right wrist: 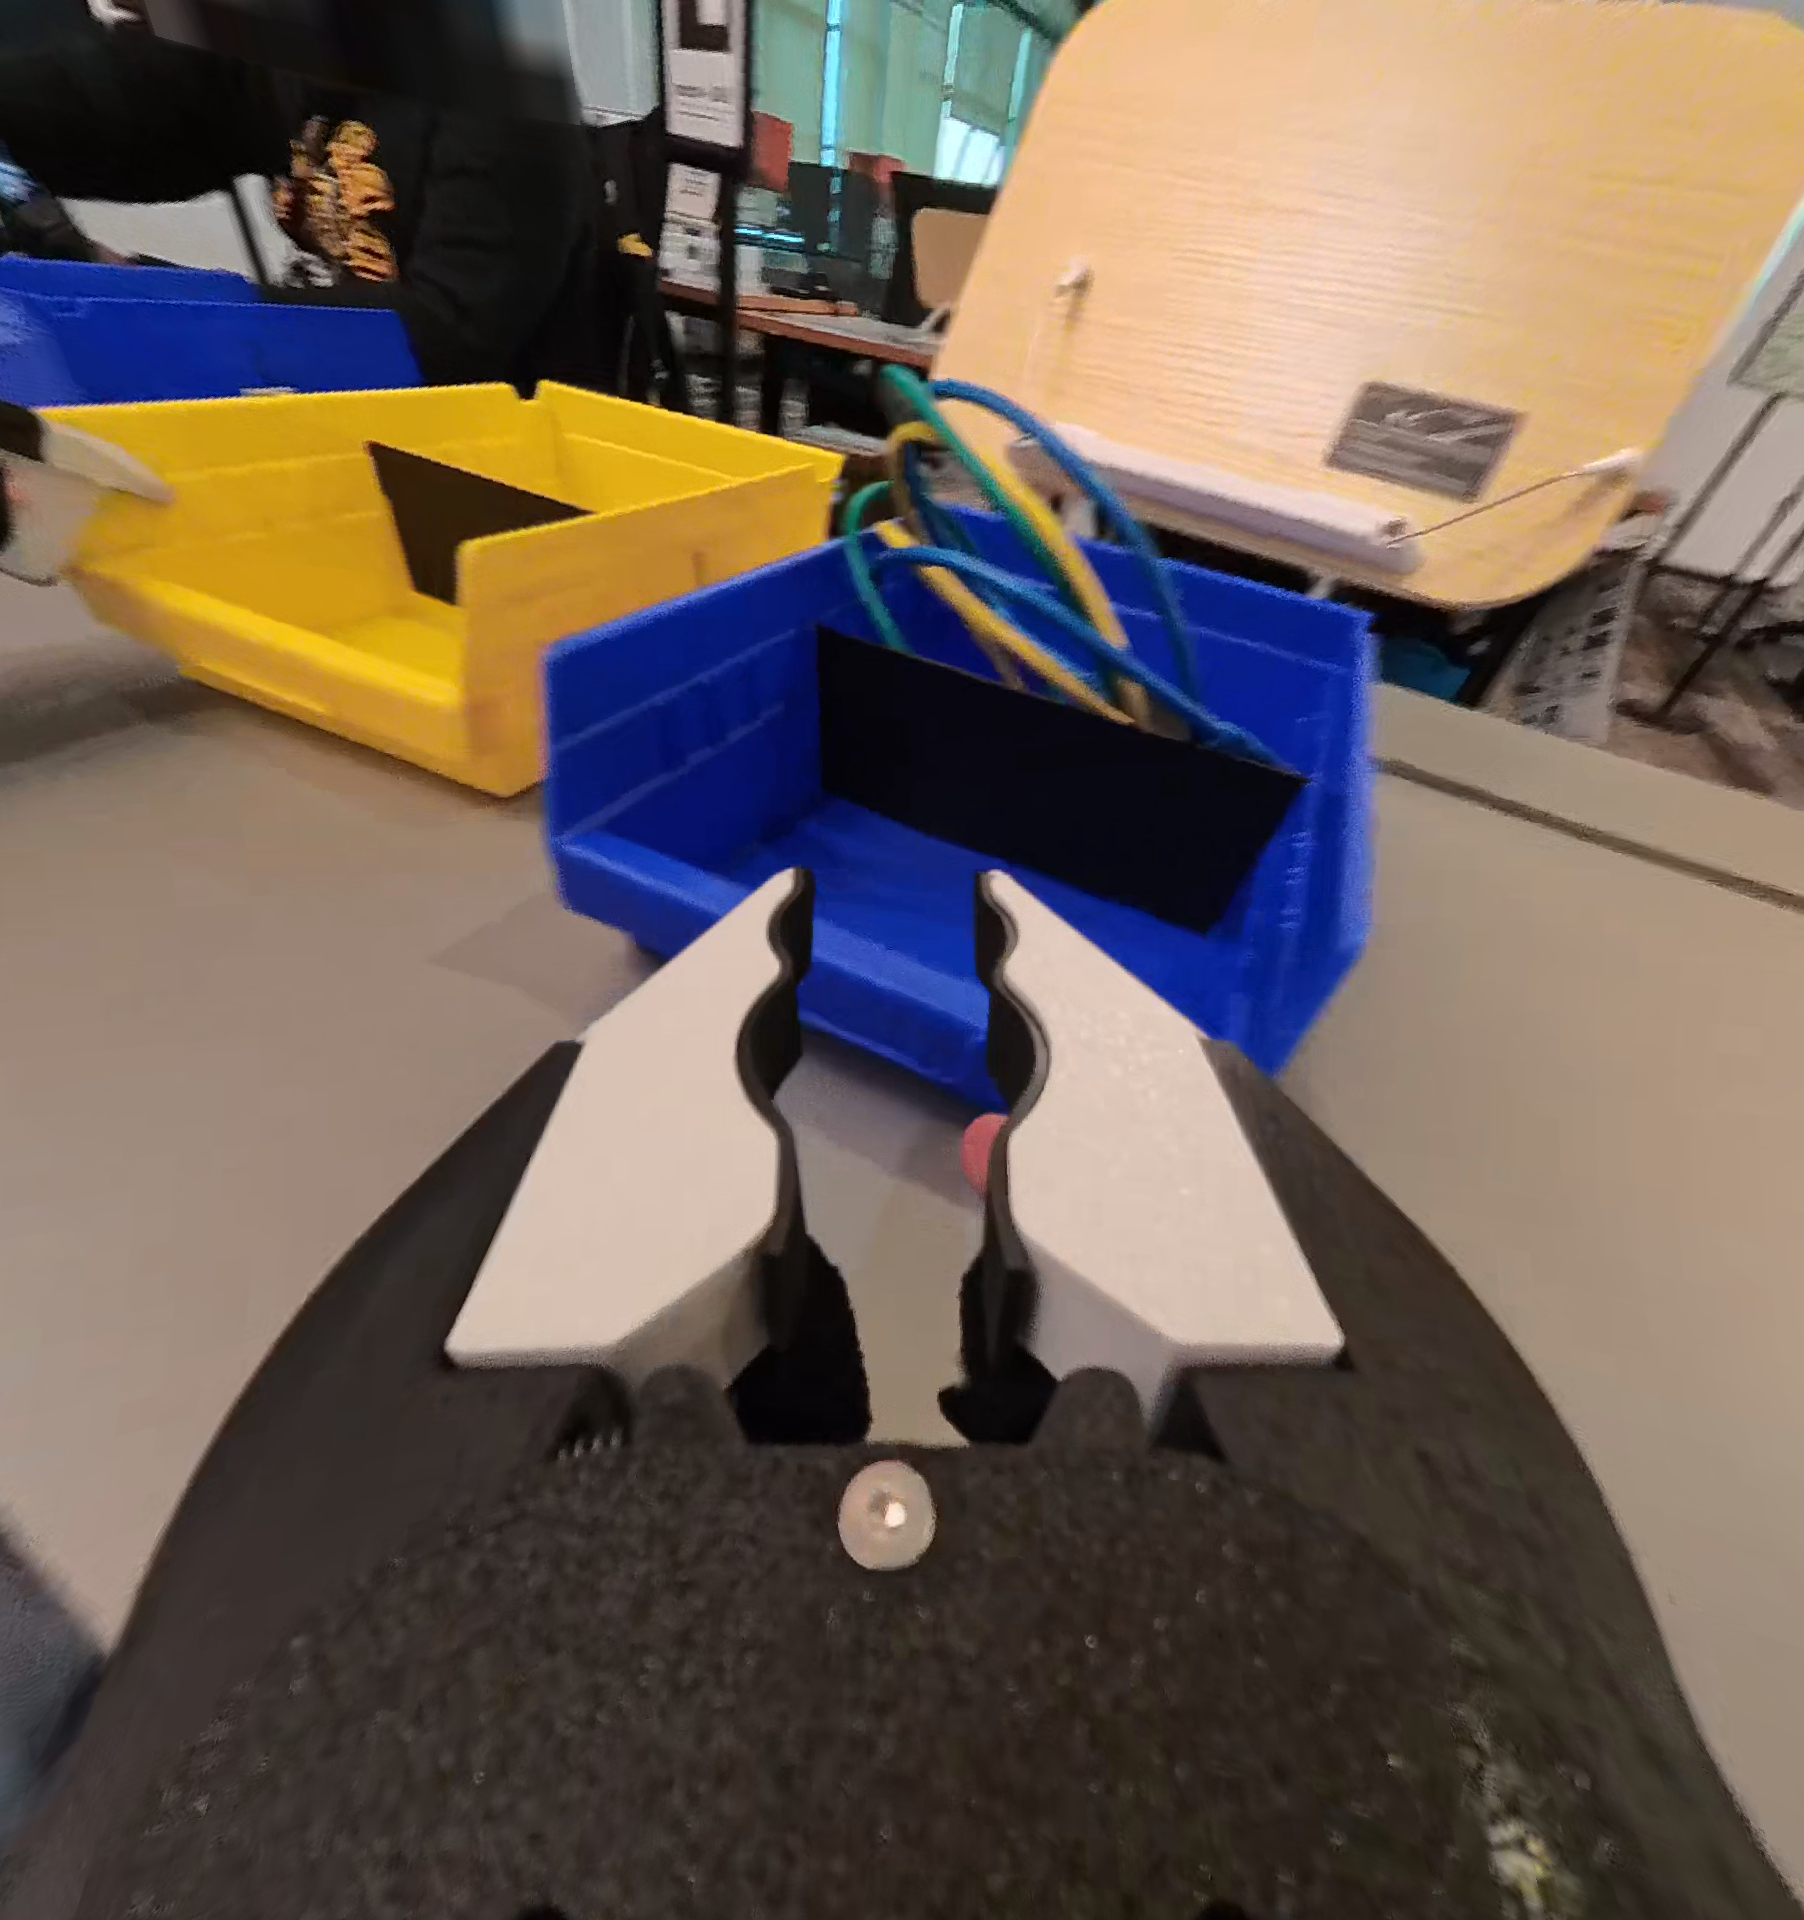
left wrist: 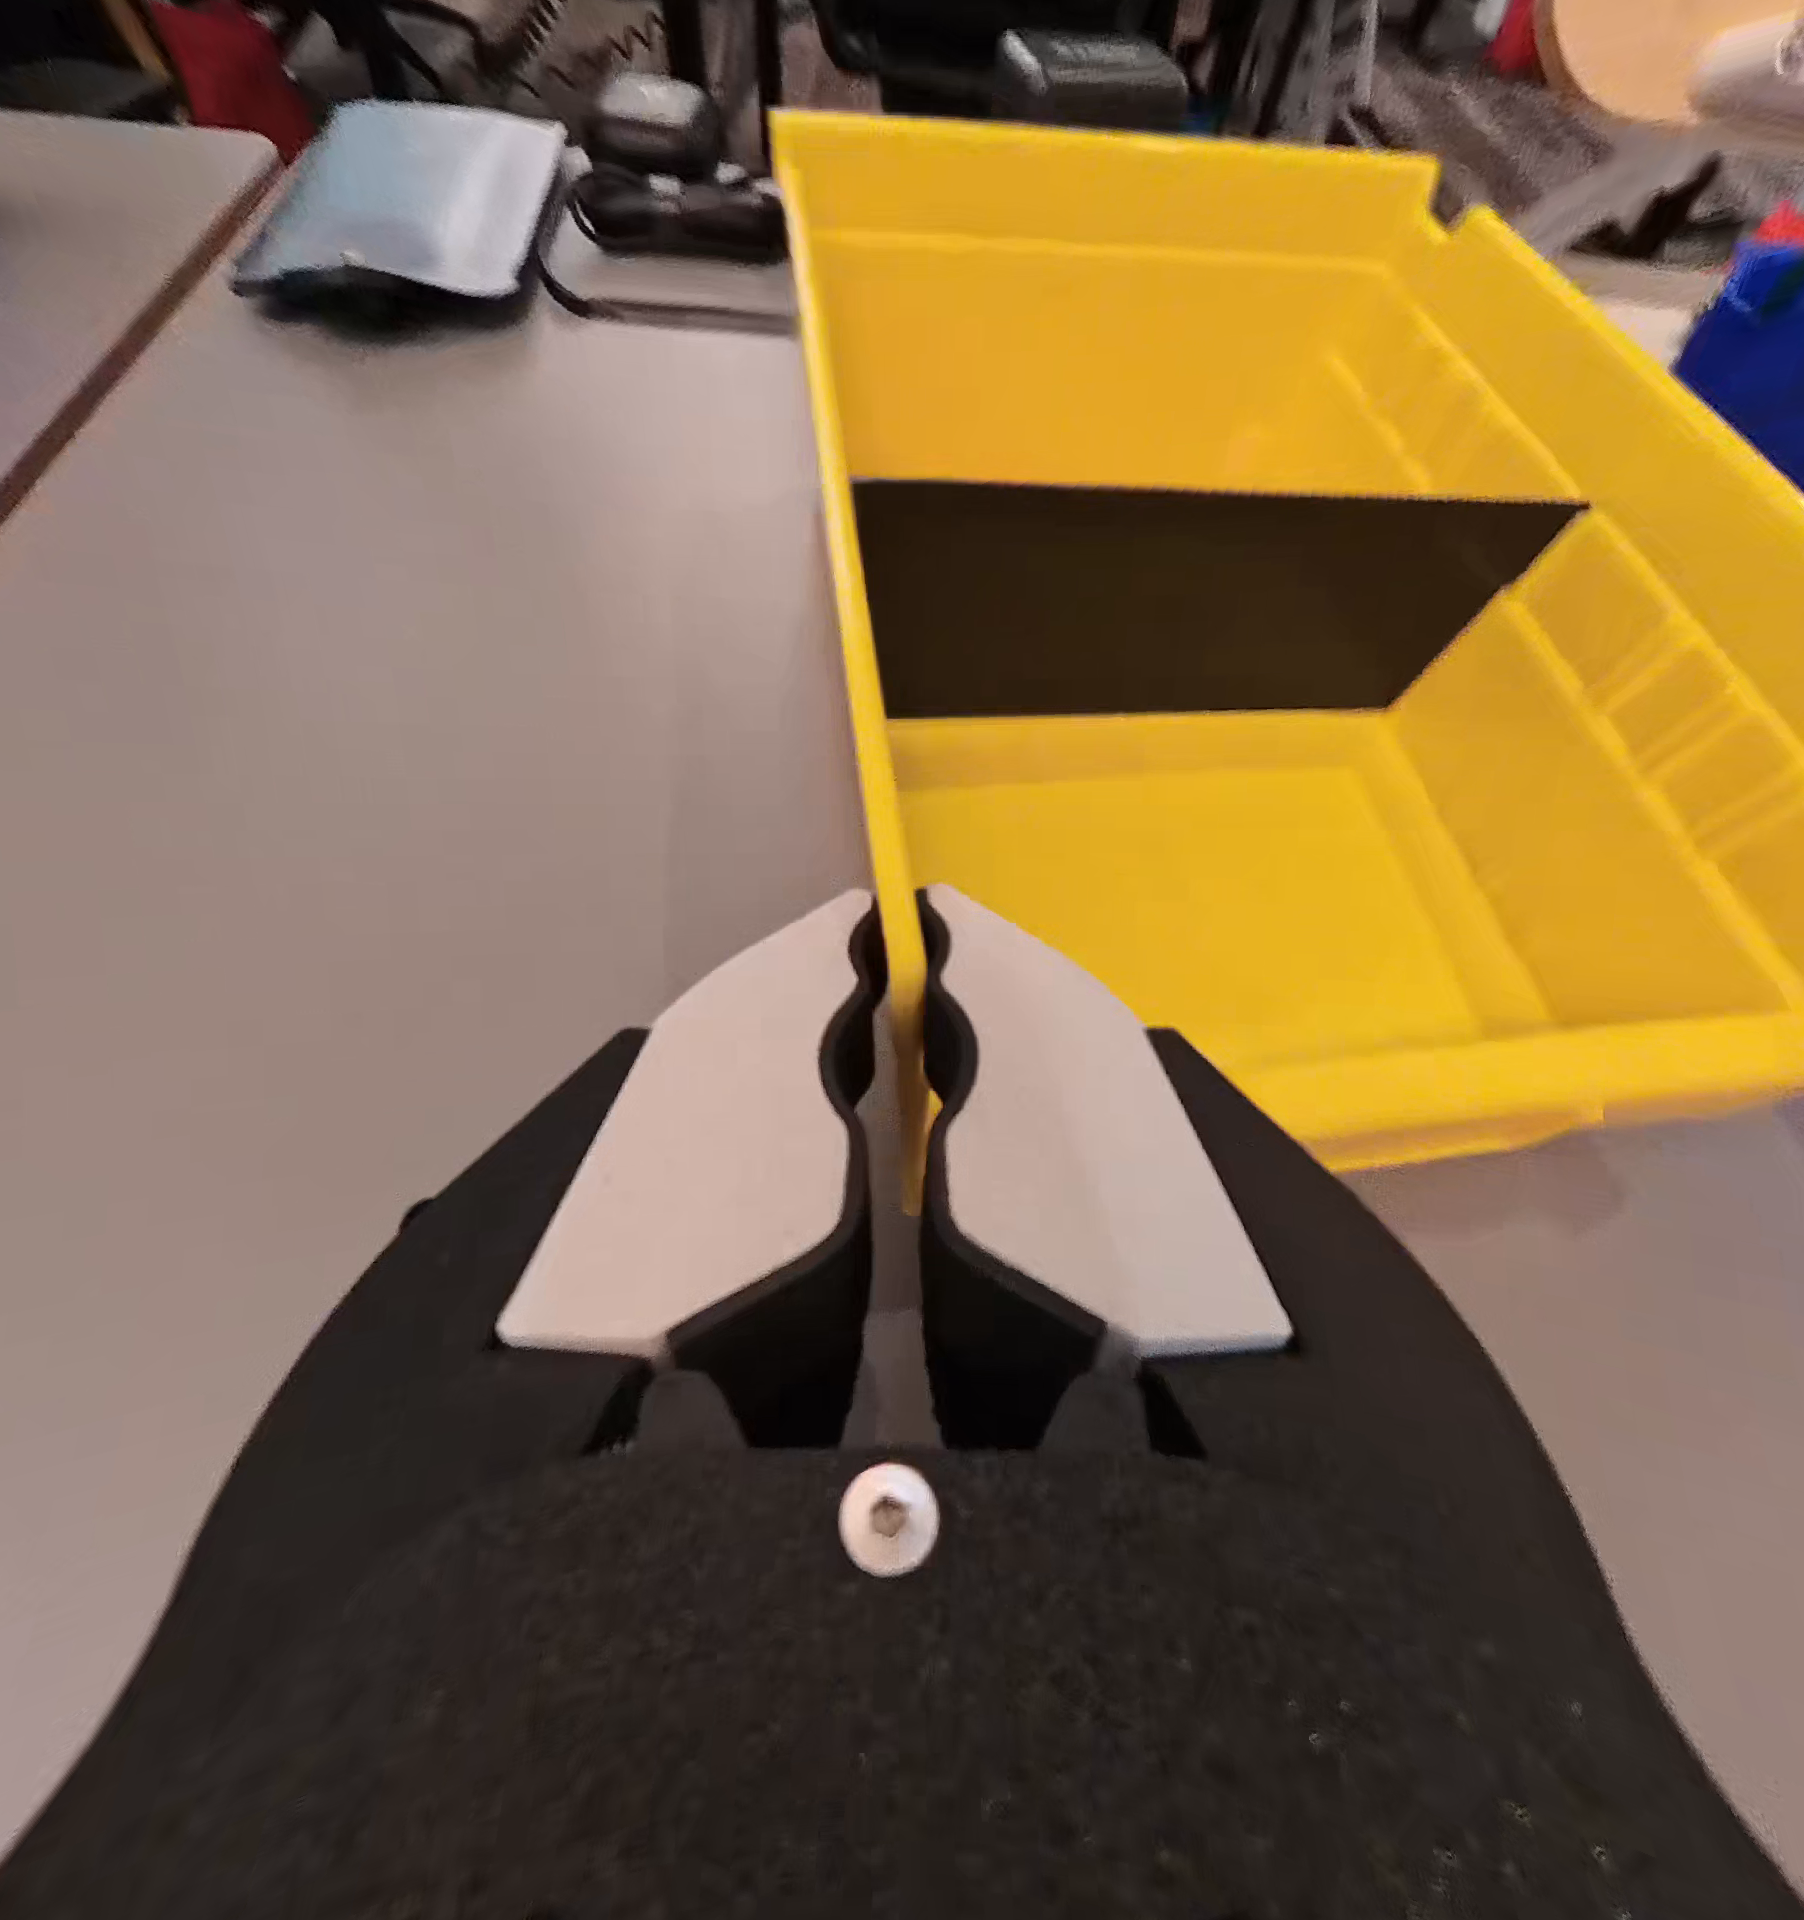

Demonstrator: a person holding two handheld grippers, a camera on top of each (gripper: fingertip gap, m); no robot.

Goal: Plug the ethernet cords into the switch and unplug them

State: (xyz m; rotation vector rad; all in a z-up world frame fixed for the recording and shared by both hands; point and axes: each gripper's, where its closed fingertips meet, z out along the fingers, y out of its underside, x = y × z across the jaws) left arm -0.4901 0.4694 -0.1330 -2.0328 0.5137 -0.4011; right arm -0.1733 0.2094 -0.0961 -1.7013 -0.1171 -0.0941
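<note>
My left gripper (left wrist: 900,904) is shut on the left wall of a yellow bin (left wrist: 1241,883); the thin wall runs between the pads, which press on both its sides. The bin is empty and has a black divider (left wrist: 1168,603) across it. In the right wrist view the left gripper (right wrist: 98,488) shows at the yellow bin's (right wrist: 285,613) left edge. My right gripper (right wrist: 890,894) is open and empty, just in front of a blue bin (right wrist: 669,748). Blue, yellow and green ethernet cords (right wrist: 1033,540) stand up behind that bin's black divider (right wrist: 1033,779). No switch is in view.
A grey table (left wrist: 358,727) carries both bins. A grey pouch (left wrist: 399,197) and black gear (left wrist: 690,197) lie at its far side. Another blue bin (right wrist: 150,322) stands behind the yellow one. A small red spot (right wrist: 984,1148) lies on the table between my right fingers. A tilted wooden board (right wrist: 1397,260) stands behind.
</note>
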